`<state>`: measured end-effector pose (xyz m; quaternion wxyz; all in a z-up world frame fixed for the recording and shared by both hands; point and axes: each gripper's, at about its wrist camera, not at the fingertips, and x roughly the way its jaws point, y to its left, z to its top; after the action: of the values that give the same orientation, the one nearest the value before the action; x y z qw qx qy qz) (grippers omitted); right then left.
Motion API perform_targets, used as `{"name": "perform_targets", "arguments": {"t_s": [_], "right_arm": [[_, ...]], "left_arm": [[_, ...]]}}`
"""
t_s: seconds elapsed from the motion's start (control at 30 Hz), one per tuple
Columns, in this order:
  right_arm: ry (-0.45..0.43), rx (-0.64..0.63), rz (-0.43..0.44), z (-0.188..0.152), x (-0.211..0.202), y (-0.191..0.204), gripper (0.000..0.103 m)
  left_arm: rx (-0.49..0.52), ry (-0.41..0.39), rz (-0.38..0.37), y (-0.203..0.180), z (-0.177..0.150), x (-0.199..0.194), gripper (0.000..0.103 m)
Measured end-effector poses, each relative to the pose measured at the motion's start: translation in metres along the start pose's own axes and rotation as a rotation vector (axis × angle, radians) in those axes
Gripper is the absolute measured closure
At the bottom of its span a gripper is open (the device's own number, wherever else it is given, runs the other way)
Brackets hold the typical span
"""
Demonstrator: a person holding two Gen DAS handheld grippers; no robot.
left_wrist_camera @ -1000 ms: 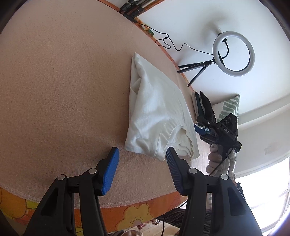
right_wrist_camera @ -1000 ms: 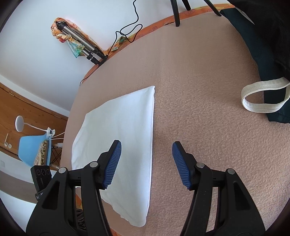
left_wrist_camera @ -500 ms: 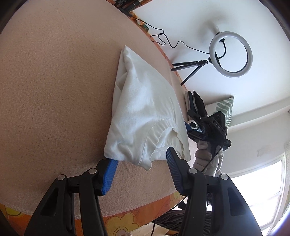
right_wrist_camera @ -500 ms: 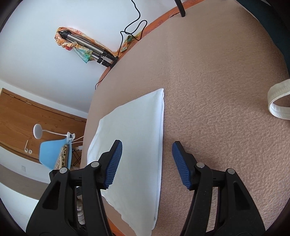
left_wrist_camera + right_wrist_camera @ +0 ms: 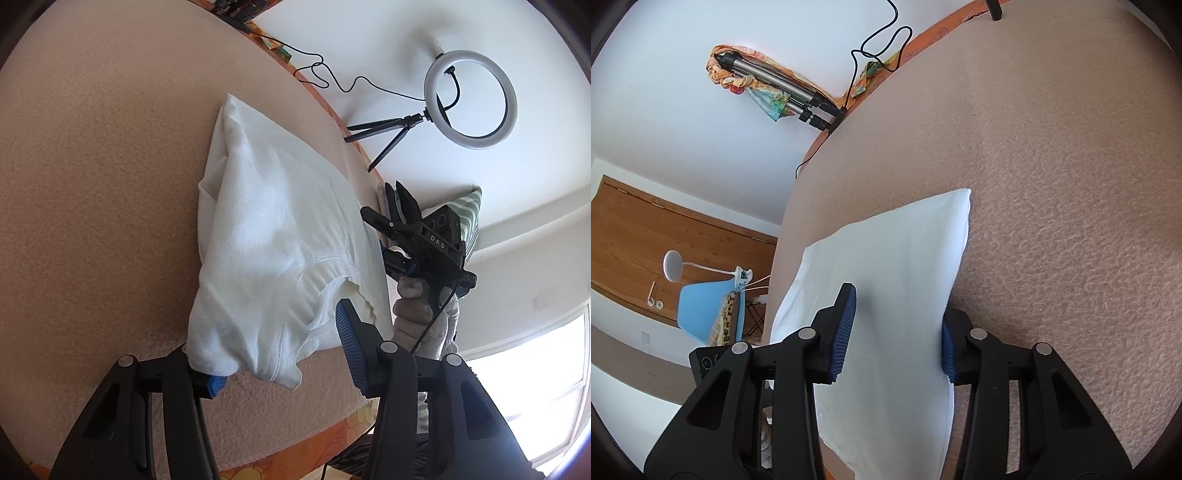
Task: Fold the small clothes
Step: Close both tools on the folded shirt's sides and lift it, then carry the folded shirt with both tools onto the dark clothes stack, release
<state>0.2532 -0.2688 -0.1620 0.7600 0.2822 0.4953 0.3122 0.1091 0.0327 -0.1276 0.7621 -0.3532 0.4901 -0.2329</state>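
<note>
A white folded garment lies on the pinkish-beige cover. My left gripper straddles its near corner by the ribbed collar. One blue pad is tucked under the cloth, the other stands over the collar, and the jaws are closing with a wide gap left. In the right wrist view the garment shows as a smooth white rectangle. My right gripper straddles its long edge, one pad above the cloth and one at the edge beside it. Its jaws are closing too, not pressing. A gloved hand holds the right gripper beyond the garment.
A ring light on a small tripod and a black cable stand at the far edge. A striped cushion lies behind the gloved hand. Folded tripod legs lean on the wall. A blue chair stands off the bed.
Both grippers have moved forward onto the garment, so cloth now lies between their pads. Both pairs of jaws stand narrower than before.
</note>
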Motion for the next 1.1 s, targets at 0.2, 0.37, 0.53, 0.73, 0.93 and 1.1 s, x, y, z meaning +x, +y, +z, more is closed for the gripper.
{"name": "perform_targets", "arguments": {"t_s": [0.2,0.37,0.53,0.73,0.93,1.1], "right_arm": [[-0.003,-0.058,-0.106,-0.001,0.005,0.012,0.088],[-0.029,-0.137,-0.178,-0.004,0.000,0.033,0.093],[-0.063,-0.210,-0.207,-0.007,-0.009,0.057,0.094],[-0.125,-0.278,-0.193,-0.010,-0.036,0.086,0.095],[-0.197,-0.293,-0.198,-0.011,-0.074,0.100,0.095],[-0.265,-0.304,-0.214,-0.010,-0.110,0.106,0.095]], "left_arm": [[0.054,-0.035,0.034,-0.006,0.002,-0.002,0.085],[0.178,-0.077,0.088,-0.025,-0.001,-0.006,0.090],[0.211,-0.103,0.083,-0.034,0.000,-0.012,0.091],[0.255,-0.123,0.065,-0.050,-0.001,-0.015,0.091],[0.317,-0.135,0.034,-0.077,0.000,-0.016,0.091],[0.403,-0.145,0.011,-0.112,0.001,-0.010,0.091]]}}
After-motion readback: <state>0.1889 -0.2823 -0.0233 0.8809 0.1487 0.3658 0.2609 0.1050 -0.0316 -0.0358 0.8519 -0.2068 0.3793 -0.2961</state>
